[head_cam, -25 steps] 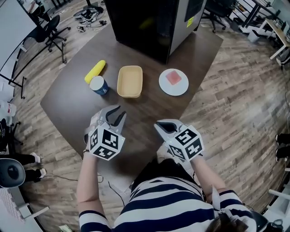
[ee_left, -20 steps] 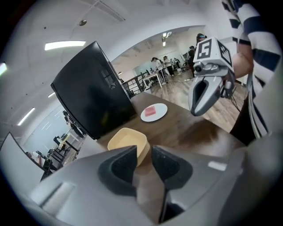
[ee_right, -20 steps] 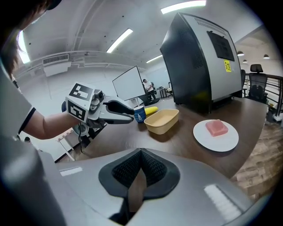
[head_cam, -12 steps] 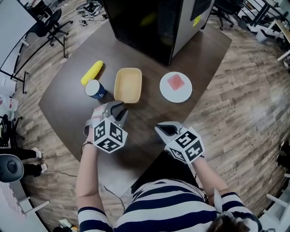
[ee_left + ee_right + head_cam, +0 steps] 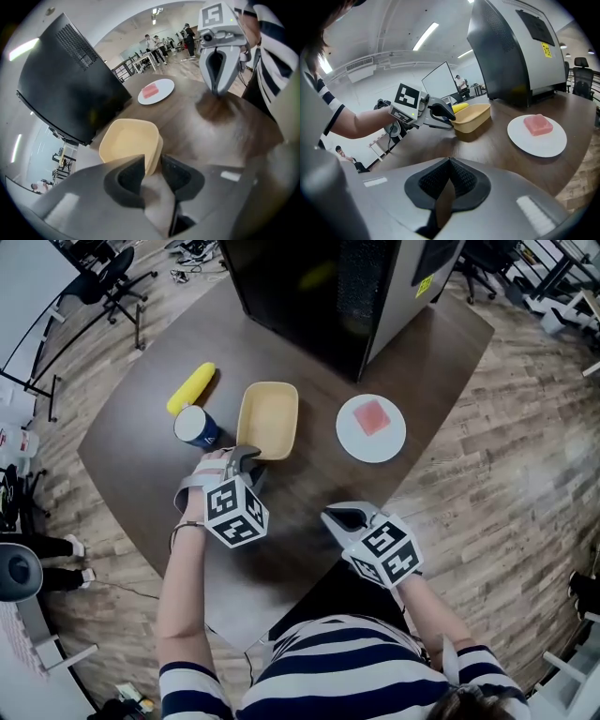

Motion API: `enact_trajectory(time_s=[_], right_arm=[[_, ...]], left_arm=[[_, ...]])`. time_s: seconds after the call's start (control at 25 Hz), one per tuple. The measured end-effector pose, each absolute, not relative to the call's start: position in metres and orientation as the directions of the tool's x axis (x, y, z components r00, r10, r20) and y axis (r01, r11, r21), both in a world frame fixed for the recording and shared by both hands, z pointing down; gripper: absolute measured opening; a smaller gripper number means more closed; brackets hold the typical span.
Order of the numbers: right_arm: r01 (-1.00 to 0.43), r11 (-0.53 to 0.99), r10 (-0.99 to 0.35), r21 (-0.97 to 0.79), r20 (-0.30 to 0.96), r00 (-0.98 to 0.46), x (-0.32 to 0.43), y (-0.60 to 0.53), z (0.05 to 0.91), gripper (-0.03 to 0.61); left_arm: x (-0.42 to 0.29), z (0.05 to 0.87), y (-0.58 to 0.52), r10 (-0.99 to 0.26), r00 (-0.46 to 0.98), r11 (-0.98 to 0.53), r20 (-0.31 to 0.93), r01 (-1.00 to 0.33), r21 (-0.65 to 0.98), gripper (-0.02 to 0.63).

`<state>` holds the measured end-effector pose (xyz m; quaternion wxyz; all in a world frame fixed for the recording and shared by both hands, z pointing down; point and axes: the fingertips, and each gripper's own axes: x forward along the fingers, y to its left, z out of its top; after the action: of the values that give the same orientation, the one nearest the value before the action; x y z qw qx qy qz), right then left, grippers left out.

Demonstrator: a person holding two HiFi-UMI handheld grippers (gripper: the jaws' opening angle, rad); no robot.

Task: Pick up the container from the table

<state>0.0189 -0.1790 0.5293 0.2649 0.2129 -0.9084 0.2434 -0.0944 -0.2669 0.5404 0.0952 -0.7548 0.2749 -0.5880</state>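
The container (image 5: pixel 269 413) is a shallow pale-yellow tub on the dark table, at mid-left in the head view. My left gripper (image 5: pixel 246 458) is at its near edge. In the left gripper view the tub's near corner wall (image 5: pixel 154 154) fills the narrow gap between the two dark pads, and my left gripper (image 5: pixel 153 168) is shut on it. The tub still rests on the table. My right gripper (image 5: pixel 337 517) hangs over the table's near edge, its pads pressed together on nothing. The right gripper view shows the left gripper (image 5: pixel 440 115) at the tub (image 5: pixel 473 115).
A white-lidded blue cup (image 5: pixel 196 427) and a yellow corn-shaped object (image 5: pixel 190 389) lie left of the tub. To its right a white plate (image 5: pixel 352 442) holds a pink block (image 5: pixel 372 416). A big black cabinet (image 5: pixel 309 287) stands behind. Office chairs stand on the wood floor.
My left gripper has moved forward to the tub's near edge and its jaws have closed from wide open onto the rim. The right gripper has barely moved.
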Motion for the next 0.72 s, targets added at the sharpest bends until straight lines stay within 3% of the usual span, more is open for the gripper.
enact_trajectory(time_s=[0.72], right_arm=[[-0.537,0.77,-0.265,-0.343,0.594,-0.759,0.0138,-0.1756,0.5331,-0.003]], left_arm=[[-0.0905,0.5483,-0.2653,-0.465,0.196,-0.884,0.863,-0.147,-0.443,0.0]])
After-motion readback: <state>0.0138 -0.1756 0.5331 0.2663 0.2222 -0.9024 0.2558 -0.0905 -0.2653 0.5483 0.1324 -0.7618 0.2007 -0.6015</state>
